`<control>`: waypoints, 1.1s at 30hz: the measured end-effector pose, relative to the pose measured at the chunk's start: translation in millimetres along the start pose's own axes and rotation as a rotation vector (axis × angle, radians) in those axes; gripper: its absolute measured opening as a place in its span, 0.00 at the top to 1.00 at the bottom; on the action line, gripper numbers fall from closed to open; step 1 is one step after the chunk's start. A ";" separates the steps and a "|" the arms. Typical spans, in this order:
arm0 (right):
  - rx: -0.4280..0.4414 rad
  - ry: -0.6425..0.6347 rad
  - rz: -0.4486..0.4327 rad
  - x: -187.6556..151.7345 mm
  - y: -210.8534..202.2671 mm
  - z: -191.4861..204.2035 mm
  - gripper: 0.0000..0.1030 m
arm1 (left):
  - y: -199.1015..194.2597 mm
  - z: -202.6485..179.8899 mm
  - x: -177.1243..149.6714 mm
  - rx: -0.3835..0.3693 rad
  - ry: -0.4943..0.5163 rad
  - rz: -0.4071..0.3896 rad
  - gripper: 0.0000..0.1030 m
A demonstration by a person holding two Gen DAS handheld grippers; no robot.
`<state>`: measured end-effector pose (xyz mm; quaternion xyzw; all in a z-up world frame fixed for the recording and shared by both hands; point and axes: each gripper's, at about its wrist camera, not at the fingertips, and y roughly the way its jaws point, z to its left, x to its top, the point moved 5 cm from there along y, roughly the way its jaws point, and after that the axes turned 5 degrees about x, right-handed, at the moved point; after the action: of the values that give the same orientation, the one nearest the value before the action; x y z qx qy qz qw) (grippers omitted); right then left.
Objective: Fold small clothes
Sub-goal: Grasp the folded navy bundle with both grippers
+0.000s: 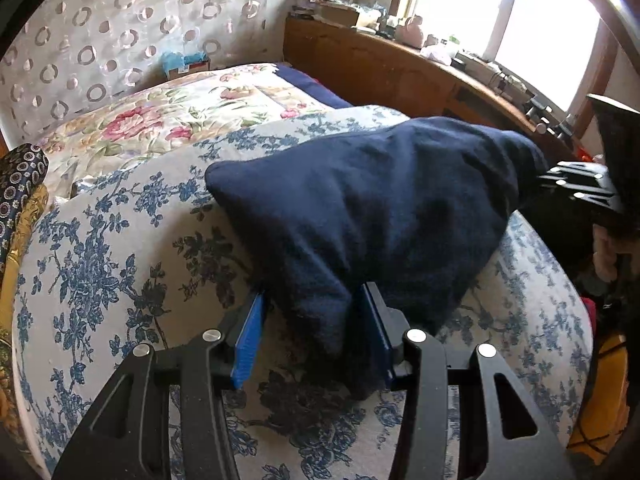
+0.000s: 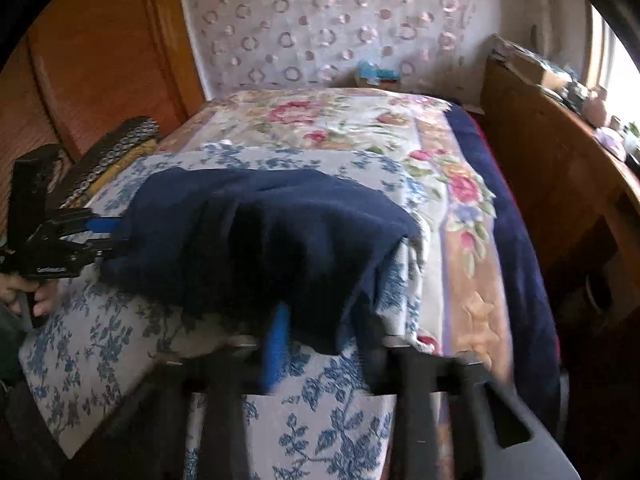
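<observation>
One navy garment (image 1: pixel 372 216) is in play, and two claws have hold of it. The left claw (image 1: pixel 316 344) has its two blue-padded fingers (image 1: pixel 250 344) standing a little apart with a bunched corner of the cloth filling the space between them, so it is clamped on that corner. From there the cloth rises ahead of the claw and stretches off to its right, where the right claw (image 1: pixel 576 188) meets the far end.

Seen from the right wrist camera, the right claw (image 2: pixel 320 340) is blurred; one blue finger (image 2: pixel 276 344) shows to the left of a hanging fold of the navy garment (image 2: pixel 260 236), and the other finger is hidden behind the cloth. The fold hangs between them, so it looks gripped. Off to this claw's left, the left claw (image 2: pixel 108 236) bites the opposite end, with a hand (image 2: pixel 24 292) below it on the grip. There is small white lettering on its black body, too blurred to read.

The garment hangs just above a blue-and-white floral cushion (image 1: pixel 120 248), one only, beneath both claws. Beyond it lies a bed (image 2: pixel 360 128) with a pink-rose quilt, and further on a curtain (image 1: pixel 120 20) patterned with rings. To the left claw's far right runs one wooden headboard shelf (image 1: pixel 400 64), crowded with small items beneath a bright window (image 1: pixel 520 20).
</observation>
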<state>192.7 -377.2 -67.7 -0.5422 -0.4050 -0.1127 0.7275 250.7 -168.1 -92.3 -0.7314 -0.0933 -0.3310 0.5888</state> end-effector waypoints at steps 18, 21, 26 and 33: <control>-0.065 0.055 -0.060 14.6 -27.7 -16.3 0.43 | -18.2 26.8 14.0 -0.003 -0.078 -0.075 0.50; -0.073 0.080 -0.117 25.8 -34.0 -11.5 0.33 | -12.2 32.2 20.7 -0.007 -0.089 -0.069 0.43; -0.056 0.133 -0.105 43.8 5.0 -7.0 0.30 | 7.0 31.0 25.9 -0.007 -0.084 -0.045 0.31; -0.050 0.191 0.002 43.8 62.8 -18.0 0.28 | 20.8 31.7 29.7 -0.044 -0.108 -0.010 0.31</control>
<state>267.3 -356.7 -81.9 -0.5472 -0.3307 -0.1732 0.7492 296.2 -152.3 -94.1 -0.7607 -0.1212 -0.2958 0.5649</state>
